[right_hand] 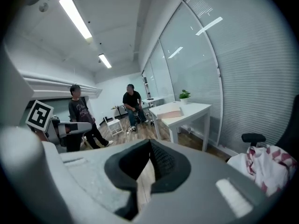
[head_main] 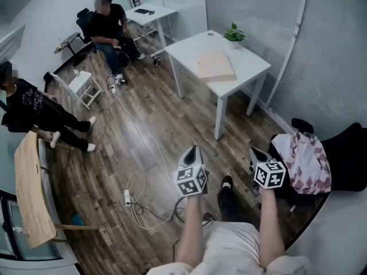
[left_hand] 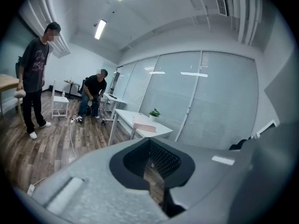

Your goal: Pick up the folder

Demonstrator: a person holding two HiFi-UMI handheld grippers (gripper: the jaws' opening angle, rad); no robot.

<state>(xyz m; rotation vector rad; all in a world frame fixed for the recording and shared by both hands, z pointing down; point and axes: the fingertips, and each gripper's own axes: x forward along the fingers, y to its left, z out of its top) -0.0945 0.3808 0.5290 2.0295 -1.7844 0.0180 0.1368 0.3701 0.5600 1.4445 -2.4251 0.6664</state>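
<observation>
Both forearms are held out ahead of the body, bare and roughly parallel. The left gripper (head_main: 192, 151) is carried at the end of the left forearm (head_main: 192, 231), and the right gripper (head_main: 256, 152) at the end of the right forearm (head_main: 270, 225). The two are kept side by side and apart. Each is pointed forward and tilted somewhat downward, with its marker cube (head_main: 191, 180) turned upward. In both gripper views the jaws are seen pressed together, with nothing gripped between them.
</observation>
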